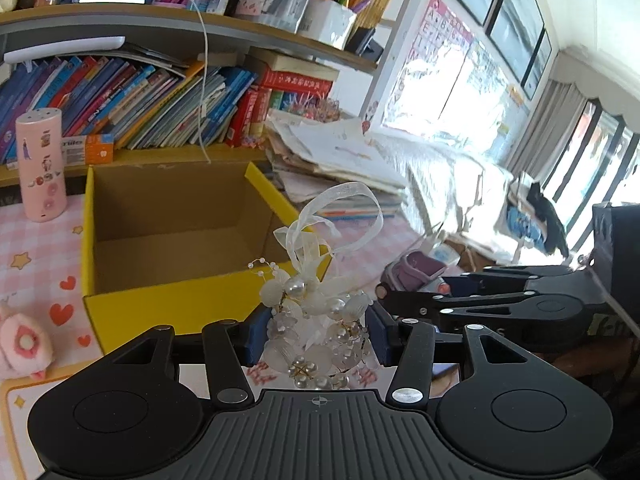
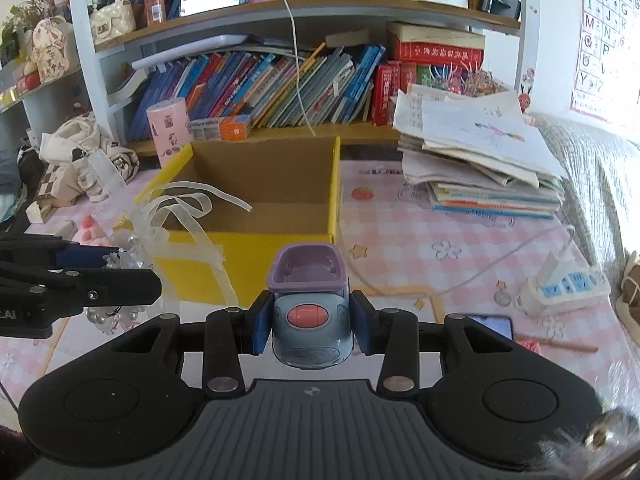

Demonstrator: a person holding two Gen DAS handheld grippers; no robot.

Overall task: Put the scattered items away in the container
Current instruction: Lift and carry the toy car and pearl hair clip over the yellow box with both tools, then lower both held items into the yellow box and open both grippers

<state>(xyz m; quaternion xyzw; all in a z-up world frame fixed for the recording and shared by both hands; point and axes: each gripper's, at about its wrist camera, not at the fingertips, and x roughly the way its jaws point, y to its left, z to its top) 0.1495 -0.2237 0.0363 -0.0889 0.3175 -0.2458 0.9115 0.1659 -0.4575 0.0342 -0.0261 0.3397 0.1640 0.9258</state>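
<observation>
While our left tool [image 1: 316, 332] grips the white pearl-and-ribbon corsage [image 1: 316, 308] and our right tool [image 2: 308, 320] clamps the blue-and-purple plastic toy car [image 2: 310, 304], both hover before the empty yellow cardboard box [image 2: 256, 240]; next we carry them over its rim and release.

Crowded bookshelf [image 2: 280, 80], sunlit curtained windows [image 1: 580, 152]

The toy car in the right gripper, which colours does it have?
The toy car is grey-blue, with a purple top and a pink-red button; the right wrist view shows it best.
</observation>
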